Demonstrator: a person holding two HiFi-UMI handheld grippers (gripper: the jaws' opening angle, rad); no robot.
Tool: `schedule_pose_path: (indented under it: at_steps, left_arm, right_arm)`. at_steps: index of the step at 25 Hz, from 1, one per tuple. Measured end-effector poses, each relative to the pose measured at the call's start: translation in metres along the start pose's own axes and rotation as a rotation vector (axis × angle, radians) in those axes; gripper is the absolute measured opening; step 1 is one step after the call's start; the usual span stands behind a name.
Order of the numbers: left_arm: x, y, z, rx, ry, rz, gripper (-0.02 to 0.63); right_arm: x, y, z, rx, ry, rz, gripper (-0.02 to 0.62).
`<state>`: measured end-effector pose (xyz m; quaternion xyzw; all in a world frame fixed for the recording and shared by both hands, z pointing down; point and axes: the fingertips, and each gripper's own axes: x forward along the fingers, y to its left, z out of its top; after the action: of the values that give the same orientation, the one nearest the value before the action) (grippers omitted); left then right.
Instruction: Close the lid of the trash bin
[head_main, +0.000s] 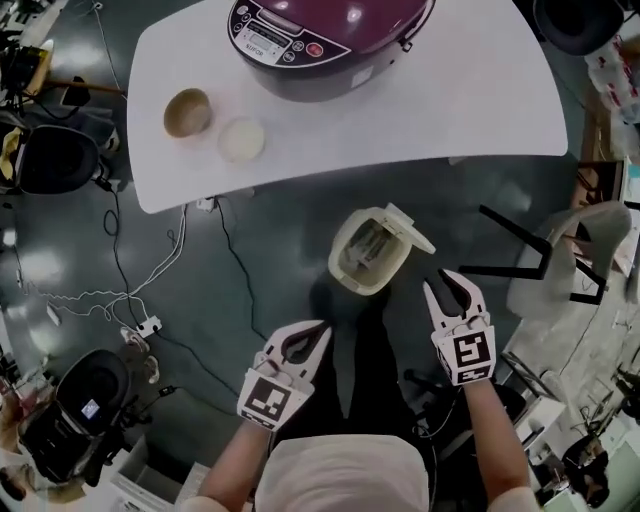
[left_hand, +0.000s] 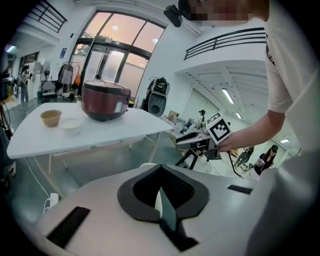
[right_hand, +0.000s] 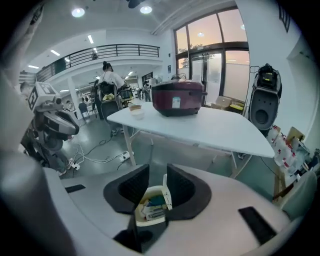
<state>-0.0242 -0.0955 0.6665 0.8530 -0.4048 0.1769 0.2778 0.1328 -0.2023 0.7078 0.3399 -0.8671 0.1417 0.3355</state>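
The small cream trash bin (head_main: 368, 252) stands on the dark floor just in front of the white table, its lid (head_main: 408, 226) swung up and open on the right side. In the right gripper view the bin (right_hand: 151, 206) shows between the jaws, with packets inside and the lid (right_hand: 165, 191) upright. My right gripper (head_main: 450, 287) hangs open to the bin's near right, apart from it. Lower left of the bin, my left gripper (head_main: 318, 331) has its fingertips together and holds nothing. The left gripper view shows only a sliver of the bin past the jaws.
The white table (head_main: 480, 90) carries a purple rice cooker (head_main: 320, 40), a tan bowl (head_main: 187, 112) and a small white dish (head_main: 241, 139). Cables and a power strip (head_main: 148, 326) lie on the floor at left. Black chair legs (head_main: 520, 250) stand right of the bin.
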Motion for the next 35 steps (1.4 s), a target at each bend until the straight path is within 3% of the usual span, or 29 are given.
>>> schedule_pose_path:
  at_steps: [9, 21, 27, 35]
  left_arm:
    - [0.042, 0.005, -0.043, -0.069, 0.030, 0.056, 0.017]
    - [0.065, 0.022, -0.088, -0.130, 0.057, 0.099, 0.017]
    - [0.065, 0.025, -0.099, -0.139, 0.065, 0.103, 0.015]
    - [0.064, 0.023, -0.122, -0.167, 0.080, 0.093, 0.015]
  right_arm:
    - [0.083, -0.026, -0.068, -0.058, 0.122, 0.070, 0.129]
    - [0.142, -0.051, -0.137, -0.080, 0.259, 0.080, 0.129]
    - [0.142, -0.023, -0.146, -0.059, 0.257, 0.111, 0.129]
    - [0.141, 0.051, -0.174, -0.041, 0.287, 0.208, 0.129]
